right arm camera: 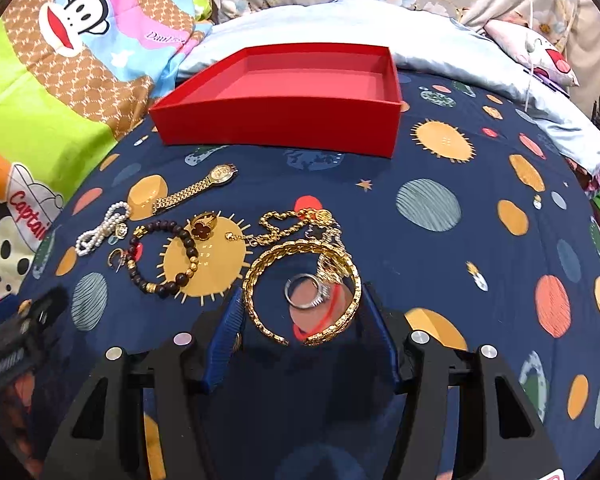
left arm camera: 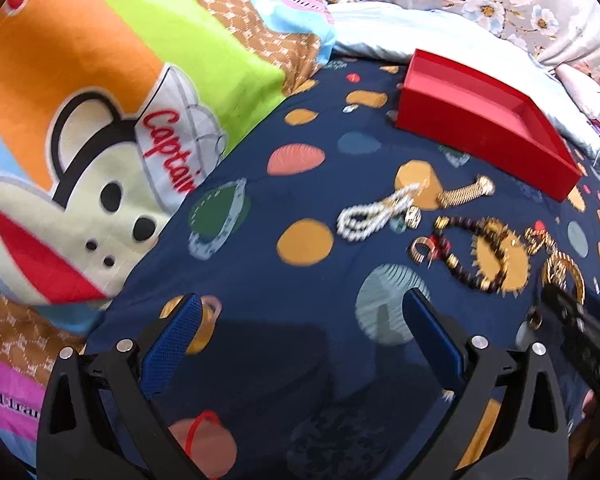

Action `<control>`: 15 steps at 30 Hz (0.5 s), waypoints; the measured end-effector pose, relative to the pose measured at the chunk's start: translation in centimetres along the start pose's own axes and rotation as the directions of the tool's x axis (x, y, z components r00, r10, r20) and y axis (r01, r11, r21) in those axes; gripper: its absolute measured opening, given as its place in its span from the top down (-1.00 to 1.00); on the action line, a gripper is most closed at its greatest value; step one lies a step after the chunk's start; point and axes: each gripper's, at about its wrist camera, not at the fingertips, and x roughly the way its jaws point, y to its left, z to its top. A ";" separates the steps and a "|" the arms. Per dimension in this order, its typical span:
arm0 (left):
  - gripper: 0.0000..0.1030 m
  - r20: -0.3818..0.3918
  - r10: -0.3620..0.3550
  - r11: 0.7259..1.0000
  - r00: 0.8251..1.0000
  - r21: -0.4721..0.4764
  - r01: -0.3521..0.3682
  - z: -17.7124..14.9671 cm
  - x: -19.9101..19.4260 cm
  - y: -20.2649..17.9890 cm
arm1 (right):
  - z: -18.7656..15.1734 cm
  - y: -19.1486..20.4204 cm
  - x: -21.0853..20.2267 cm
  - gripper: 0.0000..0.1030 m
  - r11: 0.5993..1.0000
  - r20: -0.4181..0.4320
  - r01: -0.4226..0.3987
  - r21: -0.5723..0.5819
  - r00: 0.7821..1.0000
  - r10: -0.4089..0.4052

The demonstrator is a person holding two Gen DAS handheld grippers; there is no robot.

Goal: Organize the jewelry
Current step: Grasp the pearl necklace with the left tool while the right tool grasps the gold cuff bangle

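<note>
Loose jewelry (right arm camera: 228, 252) before empty red box (right arm camera: 284, 128)

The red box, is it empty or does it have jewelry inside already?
Empty. The right wrist view shows the red box with only its bare red floor; the gold bangle lies outside on the blanket.

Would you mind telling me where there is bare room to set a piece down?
The red box is empty inside. The sheet right of the gold bangle is bare. Left of it, between pearl bracelet and gold chain, pieces crowd.
</note>
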 end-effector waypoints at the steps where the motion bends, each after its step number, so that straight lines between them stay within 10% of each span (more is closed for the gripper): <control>1: -0.90 0.001 -0.021 1.000 1.000 0.001 0.021 0.5 0.4 -0.2 | -0.2 -0.3 -0.4 -0.11 1.000 0.002 -0.005 0.008 1.000 0.005; 9: -0.87 0.019 -0.107 0.993 0.994 0.056 0.105 3.2 4.0 -1.2 | -1.4 -2.0 -3.0 -0.12 0.998 -0.005 -0.022 0.052 1.000 0.022; 15: -0.40 0.036 -0.182 0.974 0.983 0.143 0.176 3.1 4.8 -2.0 | -1.6 -2.5 -3.9 -0.12 0.997 -0.001 -0.028 0.065 1.000 0.029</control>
